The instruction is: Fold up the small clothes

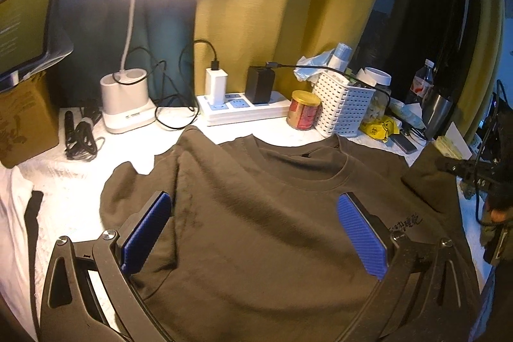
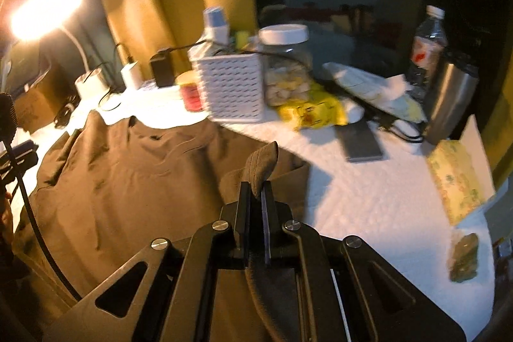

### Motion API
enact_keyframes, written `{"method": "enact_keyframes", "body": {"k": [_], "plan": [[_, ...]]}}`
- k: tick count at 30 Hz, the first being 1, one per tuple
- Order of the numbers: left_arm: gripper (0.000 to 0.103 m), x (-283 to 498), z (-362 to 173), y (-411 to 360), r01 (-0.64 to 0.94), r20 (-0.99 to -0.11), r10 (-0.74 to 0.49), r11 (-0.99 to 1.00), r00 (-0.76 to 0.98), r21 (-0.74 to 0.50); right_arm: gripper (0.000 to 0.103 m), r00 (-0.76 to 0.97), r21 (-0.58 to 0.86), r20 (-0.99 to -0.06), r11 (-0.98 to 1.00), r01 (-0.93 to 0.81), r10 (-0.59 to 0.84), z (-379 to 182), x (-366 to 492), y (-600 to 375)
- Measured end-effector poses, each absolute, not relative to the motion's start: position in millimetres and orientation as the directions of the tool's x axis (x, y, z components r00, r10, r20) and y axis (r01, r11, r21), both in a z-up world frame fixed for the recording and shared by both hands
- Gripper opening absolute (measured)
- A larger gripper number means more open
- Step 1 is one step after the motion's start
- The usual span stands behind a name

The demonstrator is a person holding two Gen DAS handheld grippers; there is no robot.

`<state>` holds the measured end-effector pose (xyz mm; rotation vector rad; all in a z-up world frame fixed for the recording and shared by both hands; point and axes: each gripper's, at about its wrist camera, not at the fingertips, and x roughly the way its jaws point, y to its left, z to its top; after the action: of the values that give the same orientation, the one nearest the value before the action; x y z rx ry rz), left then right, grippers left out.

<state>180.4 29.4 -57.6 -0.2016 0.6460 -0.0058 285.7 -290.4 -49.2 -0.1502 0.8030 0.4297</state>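
Right: right gripper [image 2: 256, 201] clamped on sleeve edge [image 2: 263, 165] of brown T-shirt [image 2: 128, 181], body spread leftward of the fingers across white tablecloth [image 2: 368, 197]. Left gripper [image 1: 256, 233] wide apart above chest, gripping nothing; collar [image 1: 304, 162] ahead. Fold presumably leftward; right hand nearer.

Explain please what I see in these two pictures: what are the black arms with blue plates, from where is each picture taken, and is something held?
A person holds a two-finger gripper in each hand; each carries a camera looking along its fingers. One picture is from the left gripper: its blue pads stand wide apart above a brown T-shirt, holding nothing. The other is from the right gripper, shut on a fold of that shirt's edge. The shirt lies on a white cloth-covered table, beside a lamp, a power strip, a white basket and a bottle.
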Motion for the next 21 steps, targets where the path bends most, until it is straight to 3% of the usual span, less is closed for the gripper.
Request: {"method": "enact_keyframes", "body": {"k": [15, 16, 19, 20, 21], "plan": [[0.102, 161.2, -58.3, 52.9, -0.048, -0.582, -0.075, 0.98, 0.81, -0.192, 0.009, 0.476, 0.118, -0.808, 0.888, -0.445, 0.346, -93.5, 271.5, -232.1], [0.102, 160.0, -58.0, 52.4, -0.047, -0.582, -0.075, 0.981, 0.81, -0.191, 0.012, 0.469, 0.127, -0.81, 0.885, -0.448, 0.354, -94.9, 270.0, -230.2], [0.102, 157.9, -57.5, 48.9, -0.037, -0.584, -0.08, 0.982, 0.808, -0.186, 0.043, 0.441, 0.163, -0.809, 0.87, -0.465, 0.387, -96.7, 263.9, -226.3], [0.102, 157.2, -57.3, 47.4, -0.035, -0.585, -0.082, 0.982, 0.807, -0.187, 0.05, 0.441, 0.167, -0.806, 0.866, -0.471, 0.395, -95.6, 260.1, -226.1], [0.102, 156.3, -56.9, 45.8, -0.035, -0.587, -0.082, 0.982, 0.806, -0.186, 0.05, 0.442, 0.168, -0.804, 0.864, -0.474, 0.399, -94.1, 257.7, -226.6]]}}
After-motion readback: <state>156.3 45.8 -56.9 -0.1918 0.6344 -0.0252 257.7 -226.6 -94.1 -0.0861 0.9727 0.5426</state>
